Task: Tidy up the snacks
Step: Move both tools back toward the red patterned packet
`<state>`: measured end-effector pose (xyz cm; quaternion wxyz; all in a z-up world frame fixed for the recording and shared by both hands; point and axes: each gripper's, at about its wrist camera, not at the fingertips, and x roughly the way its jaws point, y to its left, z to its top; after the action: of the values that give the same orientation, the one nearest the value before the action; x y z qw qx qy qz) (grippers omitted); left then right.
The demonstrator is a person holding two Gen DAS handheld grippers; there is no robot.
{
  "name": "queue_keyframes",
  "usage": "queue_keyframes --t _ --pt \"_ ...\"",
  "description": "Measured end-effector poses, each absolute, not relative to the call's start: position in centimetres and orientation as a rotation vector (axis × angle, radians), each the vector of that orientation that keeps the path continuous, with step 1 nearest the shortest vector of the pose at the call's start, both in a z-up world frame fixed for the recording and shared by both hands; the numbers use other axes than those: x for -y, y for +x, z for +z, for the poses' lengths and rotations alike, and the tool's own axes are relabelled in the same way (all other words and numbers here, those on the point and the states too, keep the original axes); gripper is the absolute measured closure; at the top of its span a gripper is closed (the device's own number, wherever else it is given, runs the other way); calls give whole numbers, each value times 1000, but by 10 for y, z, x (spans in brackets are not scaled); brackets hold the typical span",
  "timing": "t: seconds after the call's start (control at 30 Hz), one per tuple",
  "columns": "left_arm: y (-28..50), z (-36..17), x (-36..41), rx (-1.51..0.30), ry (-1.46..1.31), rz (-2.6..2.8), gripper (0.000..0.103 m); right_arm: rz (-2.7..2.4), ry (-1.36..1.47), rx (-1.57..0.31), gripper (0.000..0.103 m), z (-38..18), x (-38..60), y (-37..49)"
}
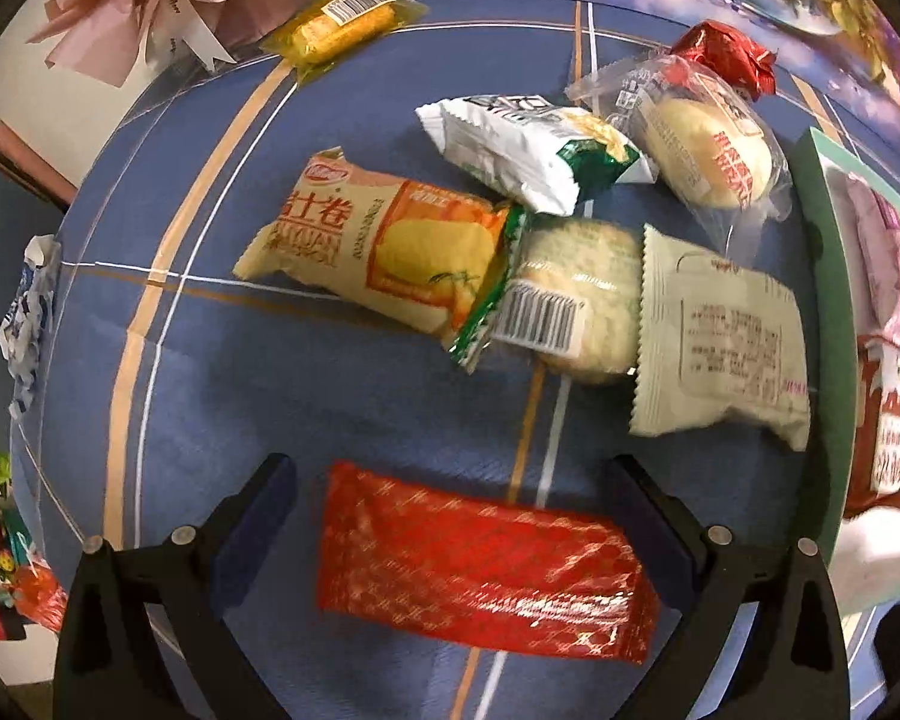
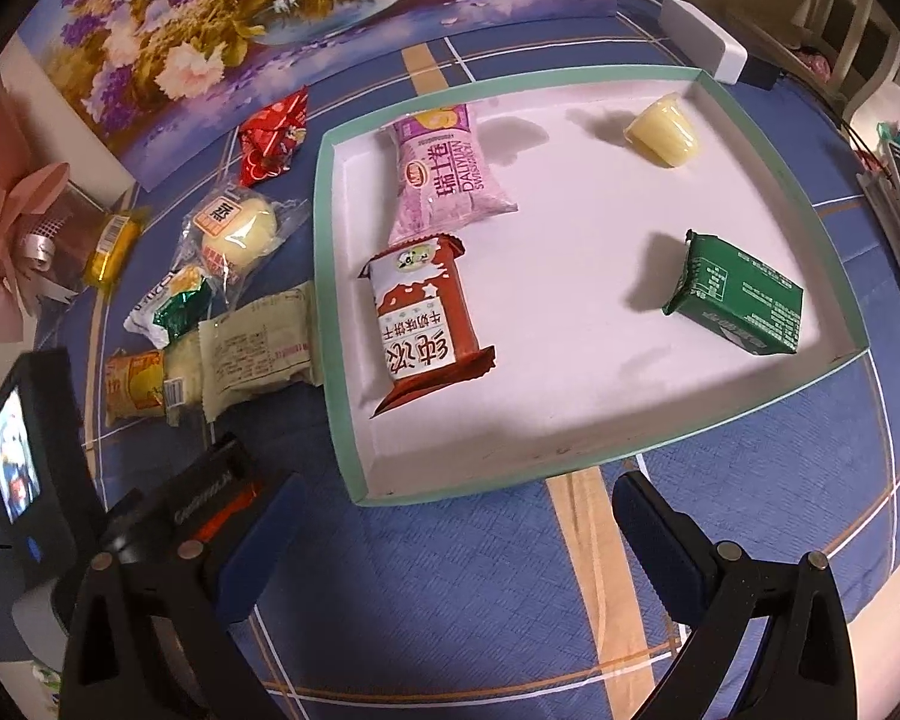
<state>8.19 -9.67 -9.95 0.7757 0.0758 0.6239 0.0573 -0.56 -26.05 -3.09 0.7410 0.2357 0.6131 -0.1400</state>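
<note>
My left gripper is open over the blue tablecloth, and a red mesh-patterned snack packet lies flat between its fingers. Beyond it lie a cream-and-orange roll pack, a clear pack with a barcode, a beige packet, a white-and-green packet and a bagged bun. My right gripper is open and holds nothing, just in front of the teal-rimmed white tray. In the tray are a pink roll pack, a brown biscuit pack, a green pack and a yellow jelly cup.
A red foil snack and a yellow packet lie at the table's far left. A floral painting stands at the back, with a pink bouquet left of it. A white box sits behind the tray. The left gripper's body is close beside my right one.
</note>
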Motion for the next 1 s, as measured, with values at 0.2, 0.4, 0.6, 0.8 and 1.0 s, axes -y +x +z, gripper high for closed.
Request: queue_keyframes --t 0.2,0.4,0.6,0.8,1.0 --pt "61 -97 79 -1383 172 98 1 -306 525 -1341 0 -30 265 -7" --pt "44 -91 61 -1383 165 115 1 -301 530 -1336 0 -28 262 -9" --pt "33 -83 36 -1381 47 142 1 -298 543 -1332 0 -28 263 -10" --pt "19 -95 22 -1432 -107 115 1 -299 549 -1329 0 -26 265 -11" --pt "5 -118 21 -1482 -231 58 1 -308 559 -1329 0 -26 267 -12"
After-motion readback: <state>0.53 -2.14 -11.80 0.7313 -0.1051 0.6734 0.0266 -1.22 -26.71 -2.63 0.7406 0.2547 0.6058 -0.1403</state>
